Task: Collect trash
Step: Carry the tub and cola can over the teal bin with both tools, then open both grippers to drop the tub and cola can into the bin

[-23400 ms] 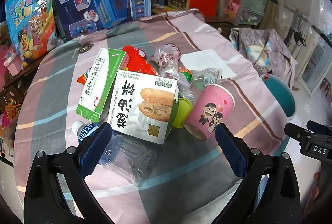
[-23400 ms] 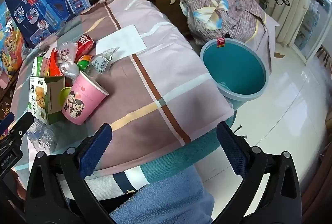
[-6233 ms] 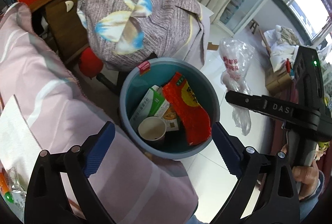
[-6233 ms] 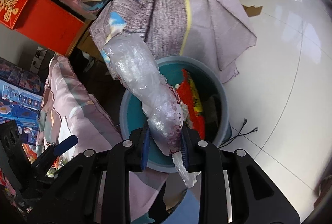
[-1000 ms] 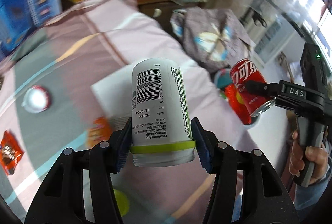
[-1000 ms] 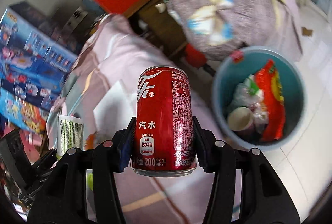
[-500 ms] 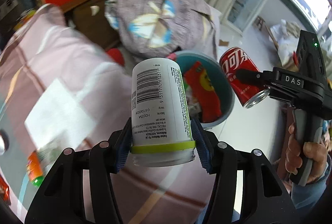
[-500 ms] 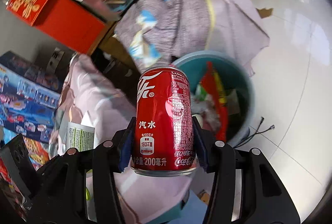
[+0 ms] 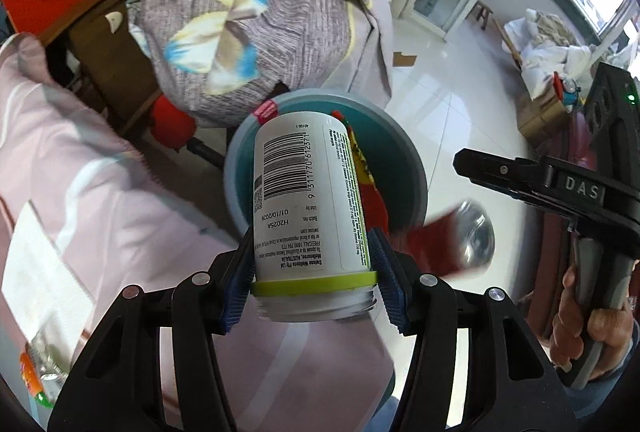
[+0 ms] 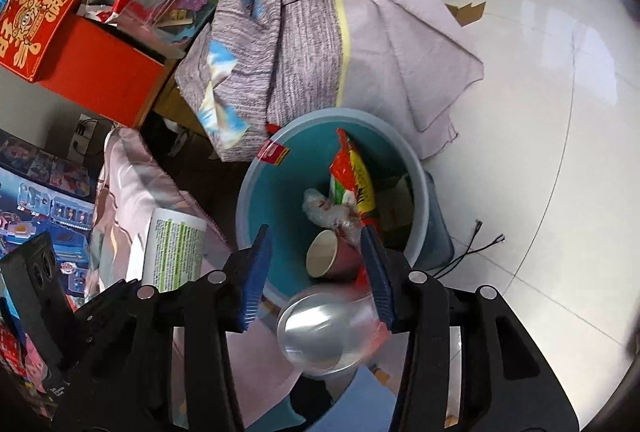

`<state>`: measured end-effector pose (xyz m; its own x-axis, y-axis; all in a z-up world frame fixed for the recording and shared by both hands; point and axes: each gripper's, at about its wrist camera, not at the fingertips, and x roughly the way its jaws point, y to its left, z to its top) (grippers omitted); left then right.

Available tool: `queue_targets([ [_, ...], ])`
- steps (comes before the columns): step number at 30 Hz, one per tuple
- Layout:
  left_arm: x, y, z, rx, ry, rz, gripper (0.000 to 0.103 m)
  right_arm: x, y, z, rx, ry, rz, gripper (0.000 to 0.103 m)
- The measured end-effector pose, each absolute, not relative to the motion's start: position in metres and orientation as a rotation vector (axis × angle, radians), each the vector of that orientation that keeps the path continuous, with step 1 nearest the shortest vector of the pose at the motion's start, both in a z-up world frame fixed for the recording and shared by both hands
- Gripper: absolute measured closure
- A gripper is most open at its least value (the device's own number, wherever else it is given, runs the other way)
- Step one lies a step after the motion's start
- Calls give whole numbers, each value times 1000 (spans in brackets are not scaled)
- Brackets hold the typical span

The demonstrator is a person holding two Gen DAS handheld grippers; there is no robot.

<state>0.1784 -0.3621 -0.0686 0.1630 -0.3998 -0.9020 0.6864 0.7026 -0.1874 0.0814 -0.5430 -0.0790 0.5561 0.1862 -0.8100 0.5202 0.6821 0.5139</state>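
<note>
My left gripper (image 9: 312, 256) is shut on a white bottle (image 9: 304, 200) with a green band, holding it over the near rim of the blue bin (image 9: 412, 168). The bottle also shows at the left of the right wrist view (image 10: 174, 252). My right gripper (image 10: 316, 244) hangs over the bin (image 10: 248, 200); its jaws are closing with nothing between the pads. The red cola can (image 10: 328, 332) is loose and blurred just below those fingers, and shows beside the bin rim (image 9: 460, 240). In the bin lie a red wrapper (image 10: 352, 172), a paper cup (image 10: 324, 260) and a crumpled clear bottle (image 10: 320, 208).
The pink striped tablecloth (image 9: 80, 192) borders the bin on the left, with a white paper (image 9: 40, 264) on it. A grey-purple draped cloth (image 10: 320, 32) stands behind the bin, a red box (image 10: 100, 72) beyond it. A cable (image 10: 480, 248) lies on the white floor.
The red can has slipped out of my right gripper and is dropping, blurred. Both grippers have swung from the table to above the bin. The left still holds the white bottle.
</note>
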Motion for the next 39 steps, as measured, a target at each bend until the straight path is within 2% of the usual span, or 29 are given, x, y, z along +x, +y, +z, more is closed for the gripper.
queue_targets([
  [1, 180, -367, -70, 296, 1174, -793, 47, 83, -544, -79, 820, 989, -230, 75],
  [2, 182, -372, -73, 301, 1176, -796, 47, 87, -546, -81, 821, 993, -227, 76],
  [18, 200, -400, -108, 317, 1232, -795, 46, 104, -549, -91, 794, 1031, -235, 76],
  [20, 200, -401, -109, 323, 1230, -797, 45, 105, -548, -92, 792, 1037, -235, 70],
  [22, 199, -400, -108, 317, 1228, -794, 36, 106, -547, -91, 789, 1041, -236, 60],
  [23, 200, -398, -107, 306, 1228, -792, 24, 107, -545, -91, 783, 1041, -236, 57],
  [24, 201, -397, -105, 299, 1217, -787, 18, 108, -545, -91, 783, 1042, -234, 55],
  [29, 202, -385, -99, 287, 1198, -767, 15, 111, -539, -92, 785, 1050, -229, 36],
  [32, 201, -376, -97, 275, 1195, -751, 9, 113, -534, -94, 796, 1065, -222, 29],
  [39, 194, -351, -85, 252, 1177, -729, 8, 115, -517, -96, 797, 1109, -208, 27],
])
